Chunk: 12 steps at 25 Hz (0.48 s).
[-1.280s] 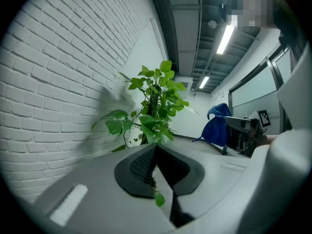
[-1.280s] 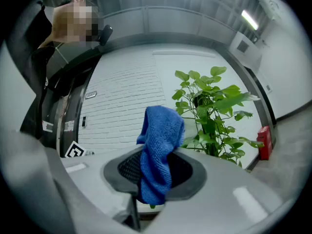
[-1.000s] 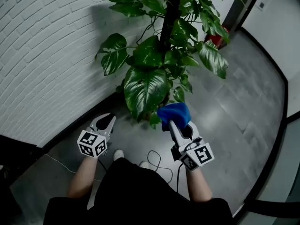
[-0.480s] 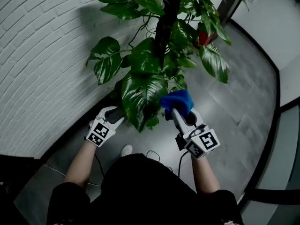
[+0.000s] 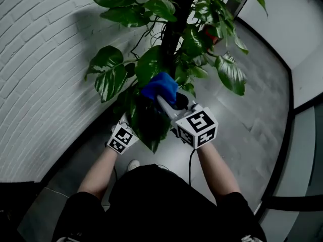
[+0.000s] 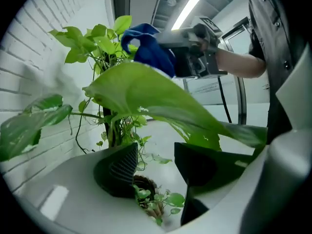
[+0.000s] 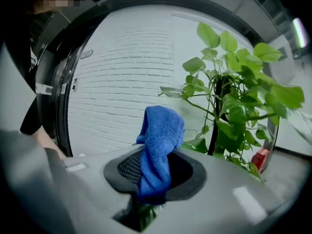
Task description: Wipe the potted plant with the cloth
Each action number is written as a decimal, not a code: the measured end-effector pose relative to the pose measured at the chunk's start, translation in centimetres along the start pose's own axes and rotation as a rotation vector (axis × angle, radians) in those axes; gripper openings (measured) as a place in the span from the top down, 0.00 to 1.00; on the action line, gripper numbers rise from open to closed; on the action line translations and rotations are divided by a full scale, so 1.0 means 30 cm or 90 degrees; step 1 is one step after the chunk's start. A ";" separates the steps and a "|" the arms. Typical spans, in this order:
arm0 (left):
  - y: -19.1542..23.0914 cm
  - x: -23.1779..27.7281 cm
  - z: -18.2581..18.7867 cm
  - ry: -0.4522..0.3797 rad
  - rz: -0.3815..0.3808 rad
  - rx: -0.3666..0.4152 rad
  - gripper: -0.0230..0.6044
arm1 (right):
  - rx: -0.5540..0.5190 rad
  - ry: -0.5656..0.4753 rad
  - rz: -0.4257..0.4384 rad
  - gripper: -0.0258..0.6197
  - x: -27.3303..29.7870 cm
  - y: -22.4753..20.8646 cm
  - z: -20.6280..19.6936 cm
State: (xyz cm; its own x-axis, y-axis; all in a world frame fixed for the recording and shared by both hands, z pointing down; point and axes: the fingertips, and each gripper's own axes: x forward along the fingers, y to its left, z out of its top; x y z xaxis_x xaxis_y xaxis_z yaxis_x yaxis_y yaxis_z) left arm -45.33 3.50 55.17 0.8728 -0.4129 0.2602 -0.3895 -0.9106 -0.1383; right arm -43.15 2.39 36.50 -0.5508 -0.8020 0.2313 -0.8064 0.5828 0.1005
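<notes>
Left tool (image 6: 155, 167) (jaws just opening, nothing between them) sits under the big leaf (image 6: 146, 89). Right tool (image 7: 156, 172), pinching the blue cloth (image 7: 160, 126), hovers above it.

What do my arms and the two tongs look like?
The left tongs and the right tongs have pale grey bodies and black ribbed pads. Each carries a white cube with black square markers. A black cable trails from the right one. The sleeves are short and black.

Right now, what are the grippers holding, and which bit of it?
The right gripper pinches the blue cloth by its lower end, the rest bunched above. The left gripper holds nothing: its jaws have just been opening, nothing between them.
</notes>
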 end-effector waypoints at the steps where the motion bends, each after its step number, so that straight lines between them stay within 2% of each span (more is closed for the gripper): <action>1: -0.005 0.002 0.021 -0.011 -0.005 -0.002 0.58 | -0.017 0.015 -0.001 0.81 0.026 -0.001 0.011; 7: -0.023 0.020 0.055 -0.038 -0.012 -0.036 0.58 | -0.098 0.118 0.008 0.81 0.182 0.025 -0.022; 12: -0.038 0.004 0.085 -0.042 -0.009 -0.032 0.58 | -0.115 0.143 0.032 0.81 0.230 0.102 -0.118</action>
State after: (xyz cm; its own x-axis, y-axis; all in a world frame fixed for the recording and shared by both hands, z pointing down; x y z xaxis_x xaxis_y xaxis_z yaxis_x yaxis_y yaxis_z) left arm -44.03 4.54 52.92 0.8955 -0.3988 0.1975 -0.3892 -0.9170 -0.0870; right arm -48.67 -0.89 41.82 -0.5119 -0.7340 0.4464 -0.7169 0.6513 0.2487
